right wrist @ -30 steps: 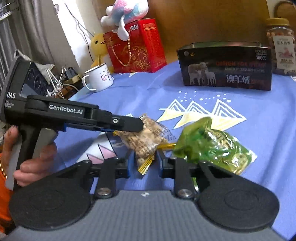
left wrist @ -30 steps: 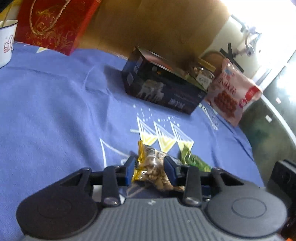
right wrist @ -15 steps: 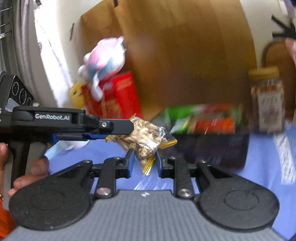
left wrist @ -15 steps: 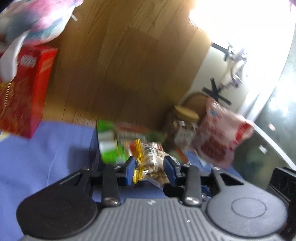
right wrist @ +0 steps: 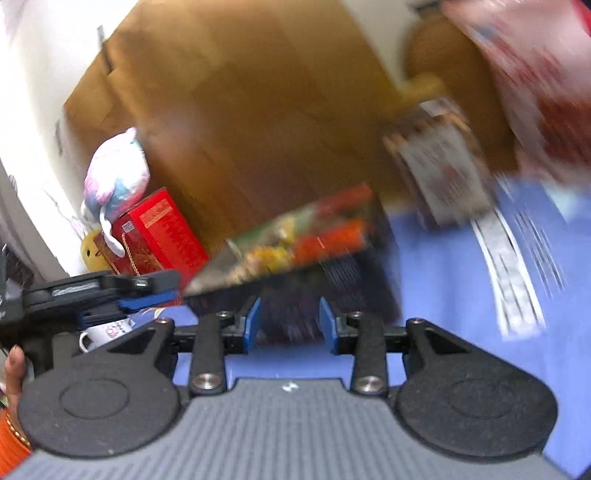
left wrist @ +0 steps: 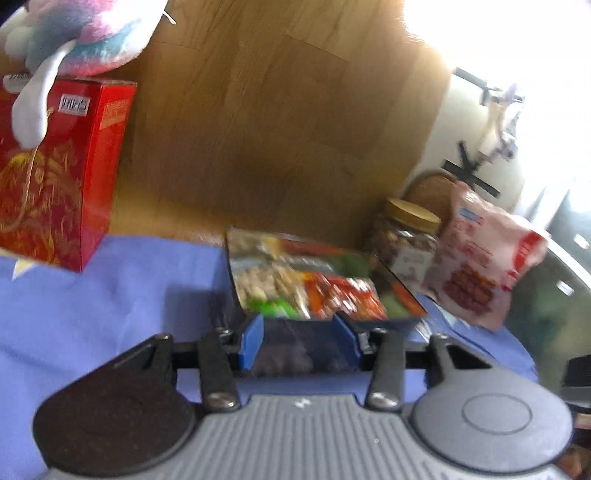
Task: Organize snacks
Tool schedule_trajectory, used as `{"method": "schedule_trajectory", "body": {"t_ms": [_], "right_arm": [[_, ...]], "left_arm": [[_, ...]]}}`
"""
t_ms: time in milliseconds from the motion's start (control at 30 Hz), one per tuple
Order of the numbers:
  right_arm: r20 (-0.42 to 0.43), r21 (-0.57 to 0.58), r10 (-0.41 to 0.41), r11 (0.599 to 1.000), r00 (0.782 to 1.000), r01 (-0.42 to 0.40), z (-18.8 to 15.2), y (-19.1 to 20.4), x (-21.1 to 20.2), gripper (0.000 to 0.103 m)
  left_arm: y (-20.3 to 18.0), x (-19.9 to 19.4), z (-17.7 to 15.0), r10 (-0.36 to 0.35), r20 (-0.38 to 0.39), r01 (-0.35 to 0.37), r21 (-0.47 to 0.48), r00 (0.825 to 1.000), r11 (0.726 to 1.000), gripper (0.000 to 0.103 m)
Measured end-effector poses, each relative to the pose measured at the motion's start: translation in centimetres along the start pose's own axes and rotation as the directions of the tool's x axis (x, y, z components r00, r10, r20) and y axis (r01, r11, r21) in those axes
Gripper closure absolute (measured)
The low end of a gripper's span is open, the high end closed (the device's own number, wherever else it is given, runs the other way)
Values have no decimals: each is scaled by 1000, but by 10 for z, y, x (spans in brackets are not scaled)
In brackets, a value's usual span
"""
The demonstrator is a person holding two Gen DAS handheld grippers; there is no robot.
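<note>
A dark open-topped box point(left wrist: 384, 321) full of colourful snack packets point(left wrist: 295, 284) stands on the blue cloth just beyond my left gripper point(left wrist: 299, 339). Its jaws are opening, and nothing lies between the blue pads point(left wrist: 251, 341). In the blurred, tilted right wrist view the same box point(right wrist: 332, 273) sits right ahead of my right gripper point(right wrist: 290, 325). Those jaws are opening too, with nothing between them. The left gripper point(right wrist: 147, 291) shows at the left of that view, its fingers beside the box. Pale nut packets lie among the others in the box.
A lidded jar point(left wrist: 406, 240) and a pink snack bag point(left wrist: 487, 258) stand right of the box. A red gift box point(left wrist: 55, 173) with a plush toy point(left wrist: 74, 33) on top stands at the left. A white mug point(right wrist: 107, 328) sits below the left gripper. A wooden panel rises behind.
Both grippers held one nut packet between them; now both jaws stand wider with no packet in them. The right view has rolled and swung towards the box.
</note>
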State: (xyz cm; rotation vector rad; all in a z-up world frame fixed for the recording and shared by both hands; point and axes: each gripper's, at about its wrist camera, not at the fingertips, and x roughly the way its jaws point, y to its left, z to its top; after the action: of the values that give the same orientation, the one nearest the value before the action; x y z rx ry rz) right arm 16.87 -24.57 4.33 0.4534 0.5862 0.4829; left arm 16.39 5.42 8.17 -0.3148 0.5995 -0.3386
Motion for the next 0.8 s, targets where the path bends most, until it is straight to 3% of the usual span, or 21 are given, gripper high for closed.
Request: {"method": "schedule_trajectory", "body": {"t_ms": [67,133,200,300,633,800], "right_arm": [[-25,63,14,998,1000,-13,-17,-9,-15,64],[-39,99,20,995,999,-16,-32,-8,-26,64],[-50,108,20,994,999,-14,-43,-2,-33,64],[-47,89,1,996,999,3,-59,8,-45,64],[16,11,-25,1000,1000,25,-72,43,-73,64],[58,30,-28,999,998,26,-72,51,-89,53]], "left_arm": [[-6,-8,-14,-2,-31,3,11,1000,1000,62],[-17,-9,-31,38,-68,-34,58,997,998,62],[-29,-11,-48,102,-74,-93,120,992,988,62],[-40,-17,-64,142,-81,-130,143,986,981,61],[-73,-37,-80,263,-24,-254,191,965,948,56],[-83,-48,-85,320,21,-316,227,947,921,54]]}}
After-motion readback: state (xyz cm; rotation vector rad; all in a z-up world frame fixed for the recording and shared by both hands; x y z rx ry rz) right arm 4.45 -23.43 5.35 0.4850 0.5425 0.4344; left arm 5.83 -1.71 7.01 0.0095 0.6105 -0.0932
